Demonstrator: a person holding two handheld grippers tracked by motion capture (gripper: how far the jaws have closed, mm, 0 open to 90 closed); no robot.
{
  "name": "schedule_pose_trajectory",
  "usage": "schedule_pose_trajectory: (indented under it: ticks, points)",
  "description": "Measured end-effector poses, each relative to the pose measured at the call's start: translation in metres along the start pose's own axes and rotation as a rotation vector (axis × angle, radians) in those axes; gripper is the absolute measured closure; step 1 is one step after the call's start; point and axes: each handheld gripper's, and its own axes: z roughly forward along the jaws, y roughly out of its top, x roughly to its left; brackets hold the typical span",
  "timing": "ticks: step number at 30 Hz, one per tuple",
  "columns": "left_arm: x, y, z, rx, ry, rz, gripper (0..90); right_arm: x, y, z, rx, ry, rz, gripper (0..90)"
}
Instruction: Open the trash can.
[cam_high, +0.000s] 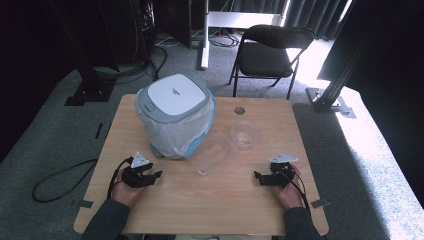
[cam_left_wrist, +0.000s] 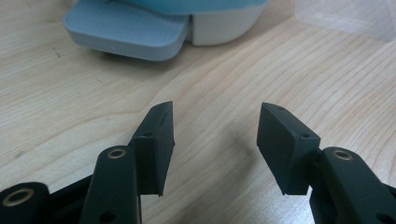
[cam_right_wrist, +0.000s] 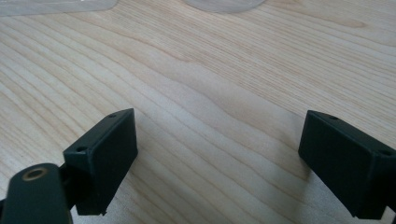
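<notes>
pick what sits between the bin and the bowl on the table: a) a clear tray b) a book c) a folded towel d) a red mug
a, a clear tray lies on the wood between the bin and the bowl.

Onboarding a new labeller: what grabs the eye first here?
The grey-and-white pedal bin lined with a plastic bag, at the back left of the wooden table. To its right lie a clear tray and a clear bowl. Near the front edge, the left hand-held gripper and right hand-held gripper rest open.
</notes>
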Motion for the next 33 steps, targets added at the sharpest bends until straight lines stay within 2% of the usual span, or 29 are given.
schedule_pose_trajectory:
  ticks: [7, 13, 21, 33]
  points:
    - [0.004, 0.005, -0.006, -0.012, 0.005, -0.005, 44.8, 0.0, 0.0, 0.0, 0.0, -0.001, 0.0, 10.7]
    - [0.008, 0.013, -0.012, -0.038, -0.008, -0.004, 46.8, 0.0, 0.0, 0.0, -0.001, 0.001, -0.001, 10.8]
    - [0.011, 0.021, -0.017, -0.049, -0.027, -0.017, 47.5, 0.0, 0.0, 0.0, 0.0, 0.002, -0.001, 10.8]
    - [0.018, 0.034, -0.029, -0.057, -0.039, -0.002, 48.4, 0.0, 0.0, 0.0, -0.007, 0.008, -0.008, 13.6]
